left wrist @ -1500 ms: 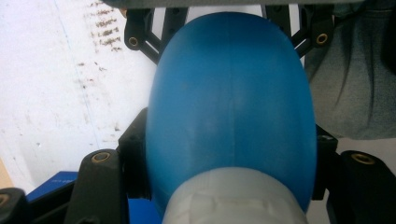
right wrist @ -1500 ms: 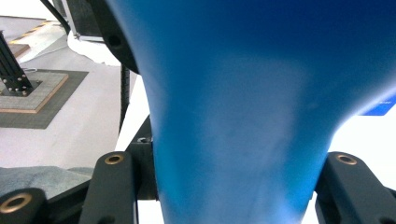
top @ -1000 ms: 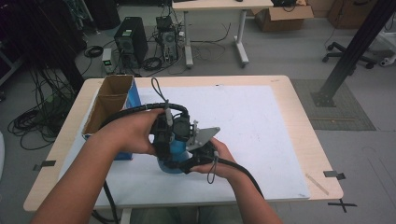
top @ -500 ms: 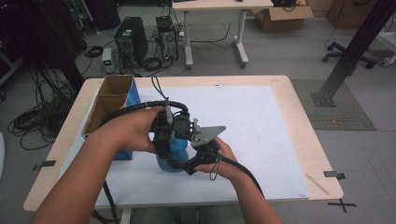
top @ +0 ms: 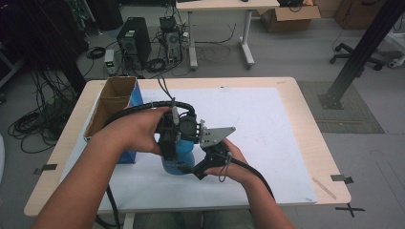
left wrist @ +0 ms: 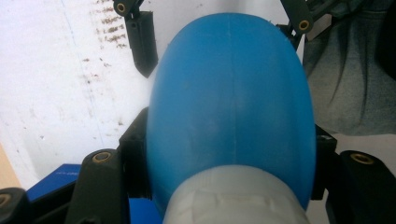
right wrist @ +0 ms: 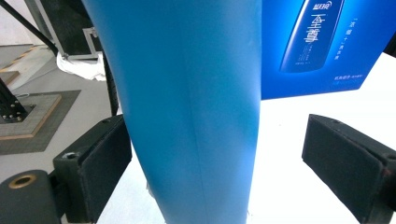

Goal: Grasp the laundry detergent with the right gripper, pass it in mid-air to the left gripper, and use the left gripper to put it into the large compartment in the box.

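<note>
Behind, blue box bears Chinese lettering, unreadable.

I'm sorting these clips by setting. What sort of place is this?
Most likely a lab or workshop, not a home. A computer tower stands on the bare floor amid loose cables, a black metal frame post rises at the right, and the work table is covered with a plain white sheet.

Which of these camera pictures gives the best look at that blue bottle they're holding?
The left gripper view: the blue bottle shows its rounded body and white neck, clamped between that gripper's jaws. The right gripper view shows a plain stretch of its side, with a gap to one jaw. The high view shows just a blue patch below the hands.
</note>
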Motion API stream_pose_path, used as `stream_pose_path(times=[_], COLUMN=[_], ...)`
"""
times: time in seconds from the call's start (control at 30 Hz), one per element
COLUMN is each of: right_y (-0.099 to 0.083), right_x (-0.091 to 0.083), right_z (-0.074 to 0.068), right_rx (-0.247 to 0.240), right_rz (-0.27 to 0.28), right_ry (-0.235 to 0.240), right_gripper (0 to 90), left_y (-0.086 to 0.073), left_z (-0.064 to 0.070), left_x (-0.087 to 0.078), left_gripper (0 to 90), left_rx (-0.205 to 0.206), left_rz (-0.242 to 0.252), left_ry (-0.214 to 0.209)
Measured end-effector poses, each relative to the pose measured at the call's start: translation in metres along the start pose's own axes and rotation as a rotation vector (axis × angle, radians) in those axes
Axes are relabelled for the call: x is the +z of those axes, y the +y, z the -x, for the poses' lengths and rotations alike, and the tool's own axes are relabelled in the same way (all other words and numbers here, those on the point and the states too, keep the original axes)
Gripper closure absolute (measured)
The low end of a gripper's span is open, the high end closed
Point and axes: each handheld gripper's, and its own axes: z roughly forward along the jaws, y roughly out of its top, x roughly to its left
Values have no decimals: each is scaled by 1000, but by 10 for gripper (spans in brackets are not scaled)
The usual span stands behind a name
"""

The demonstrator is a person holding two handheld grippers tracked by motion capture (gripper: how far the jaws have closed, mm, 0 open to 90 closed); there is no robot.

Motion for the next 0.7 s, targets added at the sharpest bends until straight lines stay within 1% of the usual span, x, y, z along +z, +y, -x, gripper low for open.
stream_pose_path(times=[0.03, 0.17, 0.2, 0.27, 0.33, 0.43, 0.47, 0.5, 0.53, 0.6, 0.67, 0.7], right_y=[0, 0, -1, -1, -1, -1, -1, -1, -2, -2, -2, -1], right_x=[-1, -4, -7, -8, -13, -23, -24, -29, -32, -40, -48, -52], right_z=[0, 1, 1, 1, 2, 3, 4, 4, 4, 5, 7, 7], right_rx=[-1, 9, 12, 15, 18, 26, 25, 26, 26, 22, 12, -3], right_rz=[1, 6, 7, 6, 5, 19, 20, 18, 17, 5, -8, -20], right_ry=[-2, -1, 3, 9, 12, 10, 8, 3, 1, -6, -14, -17], right_gripper=[77, 42, 21, 14, 8, 3, 3, 3, 3, 3, 3, 3], left_y=[0, 1, 2, 2, 1, 0, -1, -2, -2, -4, -6, -7], left_z=[0, -1, -2, -2, -3, -4, -5, -6, -8, -10, -12, -13], left_x=[0, -1, -1, -1, -2, -3, -4, -5, -7, -10, -14, -16], left_gripper=[386, 386, 386, 386, 386, 386, 386, 386, 386, 386, 385, 386], left_rx=[6, 7, 14, 17, 17, 6, 1, -18, -31, -51, -83, -102], left_rz=[3, 4, 0, 1, -4, -3, -4, 0, -7, -1, 1, 6], left_ry=[1, -3, -5, -6, -7, -11, -12, -14, -20, -25, -26, -26])
